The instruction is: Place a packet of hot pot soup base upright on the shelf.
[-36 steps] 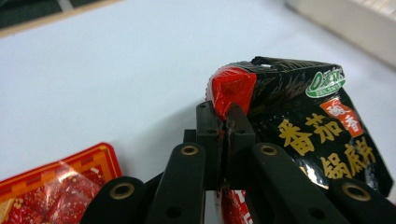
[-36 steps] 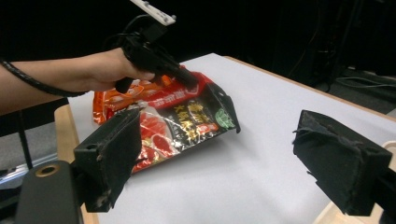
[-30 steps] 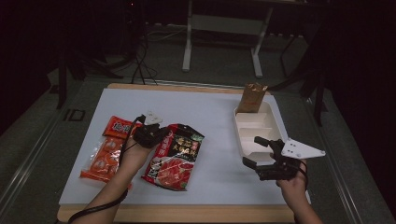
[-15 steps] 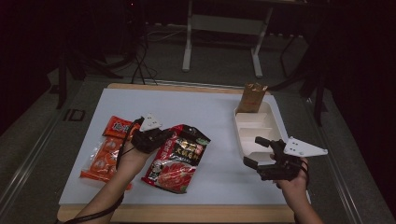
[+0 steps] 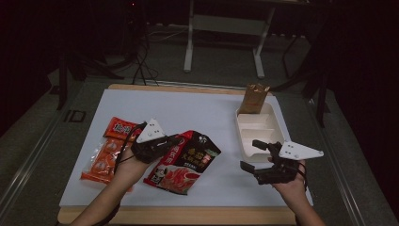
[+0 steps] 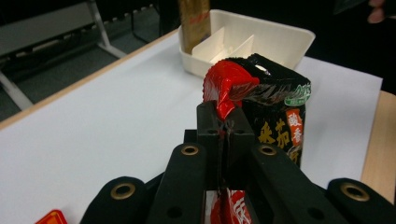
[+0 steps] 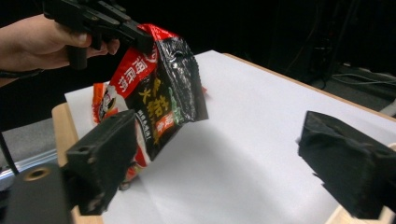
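Note:
My left gripper (image 5: 175, 141) (image 6: 227, 121) is shut on the top edge of a black and red snack packet (image 5: 184, 160) (image 6: 266, 100) and holds it lifted and tilted over the white sheet; the right gripper view shows that packet (image 7: 159, 88) hanging from it. At the left lies an orange snack packet (image 5: 106, 153). My right gripper (image 5: 251, 154) (image 7: 224, 149) hovers open beside the near end of the white divided tray (image 5: 244, 139), nothing between its jaws.
A brown pouch (image 5: 254, 98) (image 6: 194, 21) stands upright at the tray's far end. The white sheet (image 5: 188, 108) covers a wooden board with its edge showing at the front. Metal stand legs and cables lie on the dark floor beyond.
My left gripper has risen and moved right, lifting the black and red packet's top edge off the sheet. The right gripper has stayed in place.

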A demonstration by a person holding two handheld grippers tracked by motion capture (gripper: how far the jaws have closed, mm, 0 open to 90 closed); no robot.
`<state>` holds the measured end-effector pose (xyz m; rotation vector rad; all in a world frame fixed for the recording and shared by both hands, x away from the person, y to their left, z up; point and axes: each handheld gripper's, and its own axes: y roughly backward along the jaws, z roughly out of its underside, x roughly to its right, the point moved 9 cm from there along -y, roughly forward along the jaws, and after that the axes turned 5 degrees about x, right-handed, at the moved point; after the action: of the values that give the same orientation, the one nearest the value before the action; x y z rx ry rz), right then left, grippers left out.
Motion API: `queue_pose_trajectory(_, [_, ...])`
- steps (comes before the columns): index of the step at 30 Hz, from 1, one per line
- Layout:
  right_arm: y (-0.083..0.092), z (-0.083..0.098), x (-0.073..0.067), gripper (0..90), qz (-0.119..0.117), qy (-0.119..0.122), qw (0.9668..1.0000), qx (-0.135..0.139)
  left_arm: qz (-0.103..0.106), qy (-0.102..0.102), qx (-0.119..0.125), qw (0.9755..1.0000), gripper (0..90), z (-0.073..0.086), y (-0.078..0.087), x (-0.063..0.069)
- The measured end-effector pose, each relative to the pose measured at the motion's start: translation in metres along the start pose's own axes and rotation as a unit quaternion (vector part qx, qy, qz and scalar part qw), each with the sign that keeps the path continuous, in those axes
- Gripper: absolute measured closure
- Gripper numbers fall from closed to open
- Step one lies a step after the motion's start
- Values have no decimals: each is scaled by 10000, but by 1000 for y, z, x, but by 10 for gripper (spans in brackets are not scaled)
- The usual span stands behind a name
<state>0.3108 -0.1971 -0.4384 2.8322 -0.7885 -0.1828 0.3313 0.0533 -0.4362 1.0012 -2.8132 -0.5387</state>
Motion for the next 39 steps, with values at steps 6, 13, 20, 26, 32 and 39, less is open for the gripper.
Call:
queue_pose_trajectory(6, [-3, -2, -3, 106, -24, 28, 10000, 19, 31, -83, 407, 9991, 886, -19, 7, 7])
queue_pose_trajectory(13, [-5, -14, -5, 131, -62, 11, 9998, 170, 229, 66, 784, 9966, 885, -36, 3, 13])
queue_pose_trajectory(20, [-10, -24, -8, 135, -107, 13, 9994, 329, 323, 191, 1222, 9918, 885, -50, -3, 21])
queue_pose_trajectory(26, [-21, -30, -9, 166, -192, -87, 9990, 406, 422, 374, 1629, 9850, 885, -60, -10, 30])
queue_pose_trajectory(32, [-24, -35, -16, 336, -304, -100, 9979, 570, 440, 452, 1859, 9805, 884, -67, -17, 36])
queue_pose_trajectory(39, [-19, -44, -12, 657, -148, -90, 9974, 694, 596, 574, 1936, 9776, 884, -68, -24, 41])
